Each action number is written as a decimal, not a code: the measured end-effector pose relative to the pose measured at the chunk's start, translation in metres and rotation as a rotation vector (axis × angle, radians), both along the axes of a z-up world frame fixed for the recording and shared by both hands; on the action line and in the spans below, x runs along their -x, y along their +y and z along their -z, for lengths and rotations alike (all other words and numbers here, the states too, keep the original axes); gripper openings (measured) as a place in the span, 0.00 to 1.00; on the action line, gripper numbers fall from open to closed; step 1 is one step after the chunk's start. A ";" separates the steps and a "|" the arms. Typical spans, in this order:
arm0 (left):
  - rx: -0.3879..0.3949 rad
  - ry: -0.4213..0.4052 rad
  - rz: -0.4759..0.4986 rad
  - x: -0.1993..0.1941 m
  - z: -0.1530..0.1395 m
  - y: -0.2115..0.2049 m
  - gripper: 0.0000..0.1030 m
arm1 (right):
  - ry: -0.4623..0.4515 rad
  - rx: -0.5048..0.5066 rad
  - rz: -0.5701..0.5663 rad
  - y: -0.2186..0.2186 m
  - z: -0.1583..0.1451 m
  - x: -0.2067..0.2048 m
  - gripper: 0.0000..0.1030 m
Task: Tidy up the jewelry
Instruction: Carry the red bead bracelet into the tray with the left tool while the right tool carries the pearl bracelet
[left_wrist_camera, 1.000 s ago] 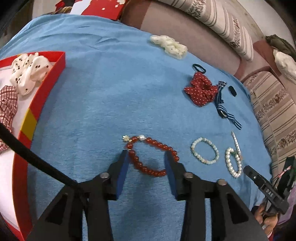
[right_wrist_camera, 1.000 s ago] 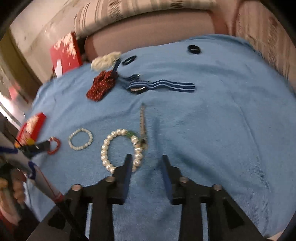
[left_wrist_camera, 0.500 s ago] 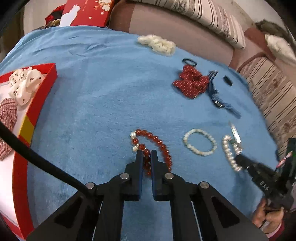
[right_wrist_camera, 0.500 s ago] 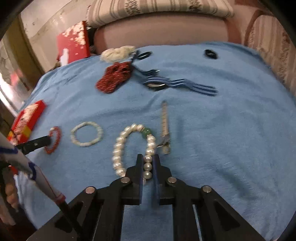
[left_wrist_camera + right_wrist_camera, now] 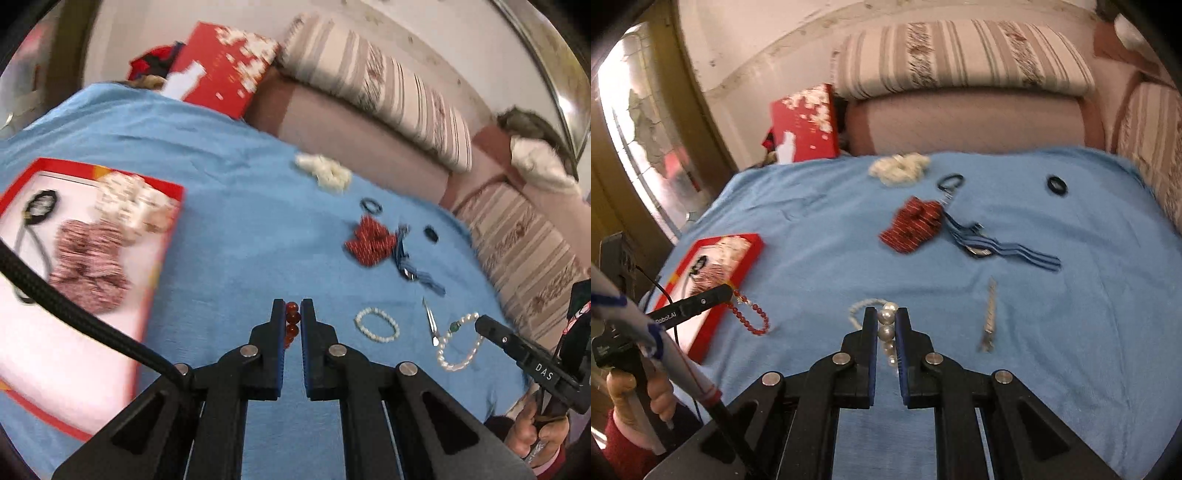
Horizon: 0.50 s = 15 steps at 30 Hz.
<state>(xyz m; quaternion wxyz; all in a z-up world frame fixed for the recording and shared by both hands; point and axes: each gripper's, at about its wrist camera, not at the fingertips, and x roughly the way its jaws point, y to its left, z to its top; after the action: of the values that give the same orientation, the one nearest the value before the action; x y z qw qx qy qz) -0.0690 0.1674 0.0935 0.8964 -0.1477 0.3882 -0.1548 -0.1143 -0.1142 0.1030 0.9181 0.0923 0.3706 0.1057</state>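
Jaws, left gripper (image 5: 293, 314): clamped on the red bead bracelet (image 5: 291, 324), beads pinched between the blue pads.
Jaws, right gripper (image 5: 886, 320): clamped on the big pearl bracelet (image 5: 887, 328), pearls stacked between the pads.
Landmark: the red tray (image 5: 157, 271) on the blue blanket (image 5: 240, 229).
Red bead bracelet: just beside the tray's near corner in the right wrist view, dangling from the gripper tip (image 5: 748, 314).
Big pearl bracelet: well apart from the tray, hanging in a loop.
Small white bracelet (image 5: 377, 324): lying flat, between the two grippers.
Metal clip (image 5: 988, 317): farther from the tray than the small bracelet.
Inside the tray: a checked scrunchie (image 5: 90, 269), a spotted one (image 5: 133, 206), a black band (image 5: 40, 205).
Far from the tray: a red dotted bow (image 5: 912, 225), a striped ribbon (image 5: 1015, 253), a cream scrunchie (image 5: 899, 168).
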 end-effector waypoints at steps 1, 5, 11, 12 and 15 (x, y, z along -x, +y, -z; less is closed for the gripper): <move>0.011 -0.017 -0.020 0.004 -0.005 0.011 0.07 | -0.006 0.004 -0.015 0.008 -0.004 -0.001 0.10; 0.048 -0.062 -0.124 0.018 -0.017 0.060 0.07 | -0.024 0.022 -0.077 0.040 -0.017 -0.004 0.10; 0.057 -0.072 -0.307 0.037 -0.016 0.133 0.07 | -0.041 0.043 -0.196 0.104 -0.035 -0.016 0.10; 0.055 -0.070 -0.331 0.040 -0.015 0.142 0.07 | -0.042 0.047 -0.219 0.116 -0.037 -0.019 0.10; 0.039 -0.045 -0.422 0.045 -0.006 0.173 0.07 | -0.039 0.053 -0.285 0.153 -0.041 -0.025 0.10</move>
<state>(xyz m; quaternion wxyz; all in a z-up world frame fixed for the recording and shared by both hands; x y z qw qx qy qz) -0.1136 0.3405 0.0995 0.9145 -0.2393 0.3253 0.0254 -0.0897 0.0393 0.1436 0.9028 0.0122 0.3649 0.2271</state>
